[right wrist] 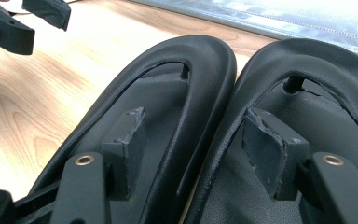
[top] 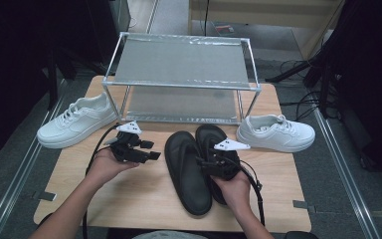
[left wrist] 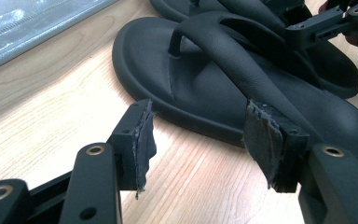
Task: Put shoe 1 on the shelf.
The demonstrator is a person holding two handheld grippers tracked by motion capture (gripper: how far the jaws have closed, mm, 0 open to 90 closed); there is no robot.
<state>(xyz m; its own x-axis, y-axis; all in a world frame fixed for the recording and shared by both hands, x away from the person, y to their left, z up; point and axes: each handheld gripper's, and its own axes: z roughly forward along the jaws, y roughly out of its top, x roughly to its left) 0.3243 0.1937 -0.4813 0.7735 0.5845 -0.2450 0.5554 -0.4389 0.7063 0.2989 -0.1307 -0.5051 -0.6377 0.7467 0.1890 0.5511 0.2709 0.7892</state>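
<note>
Two black flip-flops lie side by side mid-table, the left flip-flop (top: pixel 186 172) (right wrist: pixel 182 60) touching the right flip-flop (top: pixel 210 135) (right wrist: pixel 317 60). My right gripper (top: pixel 208 160) (right wrist: pixel 193 140) is low over them, open. One pad sits inside each sandal, and the two adjoining straps run between the pads without a visible squeeze. My left gripper (top: pixel 151 155) (left wrist: pixel 198 135) hovers just left of the left flip-flop (left wrist: pixel 200 84), open, with nothing between its jaws; its right pad is close to the sole's edge.
A two-shelf metal shoe rack (top: pixel 179 74) stands at the back of the wooden table (top: pixel 129 194). One white sneaker (top: pixel 77 122) lies left of it, another white sneaker (top: pixel 276 133) right of it. Bare wood shows in front.
</note>
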